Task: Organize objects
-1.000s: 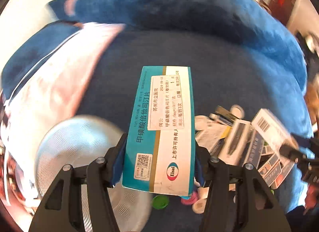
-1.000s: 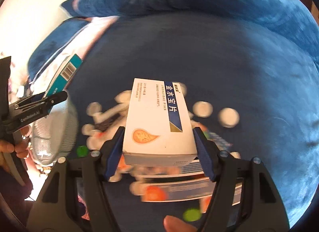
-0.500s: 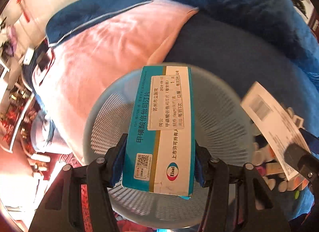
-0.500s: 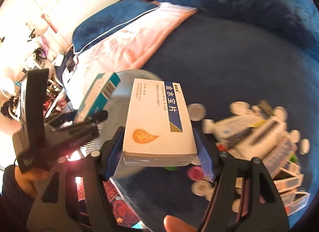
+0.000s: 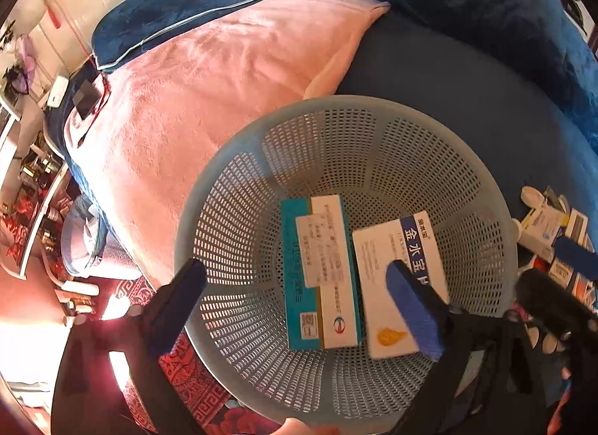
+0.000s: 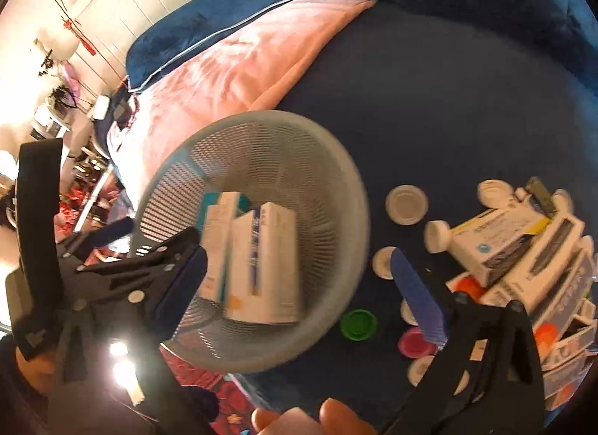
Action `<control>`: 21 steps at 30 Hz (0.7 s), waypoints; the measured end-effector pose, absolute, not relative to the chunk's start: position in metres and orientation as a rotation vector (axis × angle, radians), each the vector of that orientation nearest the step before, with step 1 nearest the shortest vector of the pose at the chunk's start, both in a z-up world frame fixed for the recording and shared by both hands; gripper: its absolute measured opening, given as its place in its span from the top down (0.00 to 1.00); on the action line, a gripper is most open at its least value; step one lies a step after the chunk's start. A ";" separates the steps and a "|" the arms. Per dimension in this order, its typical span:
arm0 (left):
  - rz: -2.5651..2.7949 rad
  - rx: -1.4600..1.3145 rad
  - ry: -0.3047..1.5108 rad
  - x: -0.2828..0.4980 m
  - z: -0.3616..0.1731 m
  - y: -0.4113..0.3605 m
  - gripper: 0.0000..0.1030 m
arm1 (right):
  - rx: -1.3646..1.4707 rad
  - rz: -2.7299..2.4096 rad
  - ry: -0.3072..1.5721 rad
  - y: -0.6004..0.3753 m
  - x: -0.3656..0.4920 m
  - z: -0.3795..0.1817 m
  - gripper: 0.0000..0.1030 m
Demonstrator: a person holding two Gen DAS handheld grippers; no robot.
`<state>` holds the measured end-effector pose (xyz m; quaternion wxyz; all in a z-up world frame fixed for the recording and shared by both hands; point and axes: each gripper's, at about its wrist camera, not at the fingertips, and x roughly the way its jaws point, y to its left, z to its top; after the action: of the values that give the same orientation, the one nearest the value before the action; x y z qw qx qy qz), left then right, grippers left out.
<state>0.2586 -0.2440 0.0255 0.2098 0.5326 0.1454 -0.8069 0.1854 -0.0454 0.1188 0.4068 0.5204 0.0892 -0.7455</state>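
Two boxes are seen lying in the basket.

The teal box [image 5: 319,274] and the white box [image 5: 398,285] lie side by side in the round grey basket [image 5: 231,181] on the blue bed [image 5: 448,76]. The left tongs [image 5: 295,308] and right tongs [image 6: 299,285] have just been opened wide above the basket, and nothing is pinched. More boxes [image 6: 515,248] are piled nearby.

Home bedroom — bed [image 5: 467,91], pink blanket [image 5: 224,72], blue pillow [image 5: 179,9]
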 end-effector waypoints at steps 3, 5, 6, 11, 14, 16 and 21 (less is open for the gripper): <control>-2.254 1.461 0.372 0.265 0.038 -0.230 0.05 | 1.305 -1.907 0.225 -0.036 0.185 0.121 0.00; -2.258 1.440 0.355 0.267 0.049 -0.222 0.05 | 1.291 -1.928 0.224 -0.027 0.186 0.125 0.00; -2.267 1.432 0.351 0.270 0.052 -0.220 0.05 | 1.287 -1.935 0.222 -0.024 0.187 0.126 0.00; -2.291 1.374 0.357 0.275 0.075 -0.196 0.04 | 1.257 -1.982 0.209 -0.002 0.196 0.136 0.00; -2.309 1.346 0.321 0.280 0.087 -0.182 0.04 | 1.253 -2.010 0.205 0.013 0.200 0.137 0.00; -2.317 1.324 0.292 0.281 0.099 -0.169 0.04 | 1.259 -2.033 0.196 0.026 0.200 0.135 0.00; -2.389 1.278 0.158 0.284 0.122 -0.134 0.04 | 1.302 -2.123 0.169 0.074 0.195 0.123 0.00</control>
<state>0.2840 -0.1340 0.1218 0.2120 0.4601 0.0568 -0.8603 0.1950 0.0740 0.1228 0.3172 0.4948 0.0640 -0.8065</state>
